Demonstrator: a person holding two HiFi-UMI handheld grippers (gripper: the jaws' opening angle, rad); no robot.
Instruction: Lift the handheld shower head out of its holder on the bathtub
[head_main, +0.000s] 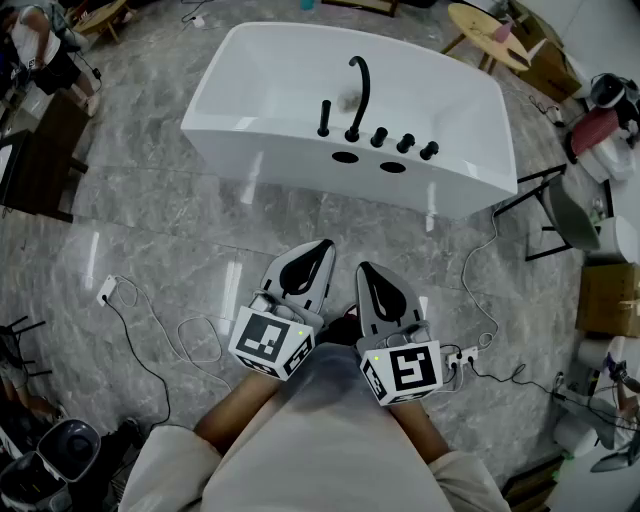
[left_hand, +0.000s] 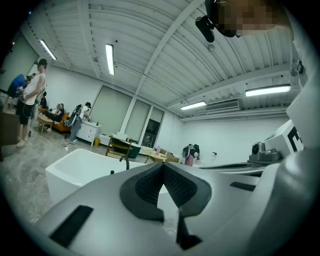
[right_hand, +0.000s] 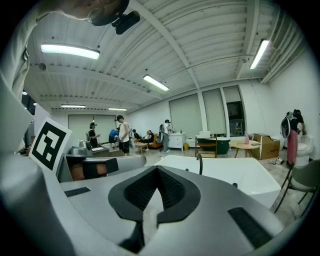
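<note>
Shower head (head_main: 324, 115), one black stick, stands upright in its holder (head_main: 323, 131) on the near rim of the single white bathtub (head_main: 270, 70). It is just left of one curved spout (head_main: 357, 90) and three knobs (head_main: 405, 143). Two grippers hover over the floor (head_main: 150, 260), well apart from the bathtub: left gripper (head_main: 322, 246) and right gripper (head_main: 364, 268). Both have their fingers (head_main: 310, 270) clenched on nothing.

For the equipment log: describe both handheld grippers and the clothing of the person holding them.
The left gripper and right gripper match. Each has a pale grey shell that tapers to a point, with black textured pads lining the jaws. Each carries a white cube printed with black square markers, with a small green light on it. The person wears a light beige top.
</note>
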